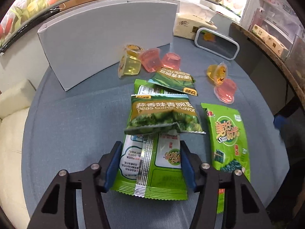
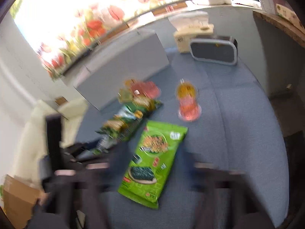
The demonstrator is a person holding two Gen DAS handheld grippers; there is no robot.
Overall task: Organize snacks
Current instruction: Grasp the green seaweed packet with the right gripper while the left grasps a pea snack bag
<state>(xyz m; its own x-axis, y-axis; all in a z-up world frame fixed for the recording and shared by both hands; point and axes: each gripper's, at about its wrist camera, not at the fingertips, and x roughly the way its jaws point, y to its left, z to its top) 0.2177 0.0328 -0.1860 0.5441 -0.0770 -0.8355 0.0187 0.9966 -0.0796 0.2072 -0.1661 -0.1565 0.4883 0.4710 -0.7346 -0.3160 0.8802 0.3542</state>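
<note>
Between the blue pads of the left hand-held gripper (image 1: 150, 168), a face-down seaweed packet (image 1: 150, 164) is lying on the blue surface (image 1: 66, 133), pads touching its edges. Closing should be slow and centred, so the foil is not buckling. Right hand-held gripper (image 2: 152, 173), blurred, is standing released over another seaweed packet (image 2: 152, 160).

Left gripper (image 1: 149, 165) angled down, blue pads (image 1: 112, 164) against both edges of back-side-up packet. Right gripper (image 2: 154, 164) blurred, jaws spread wide, empty.
</note>
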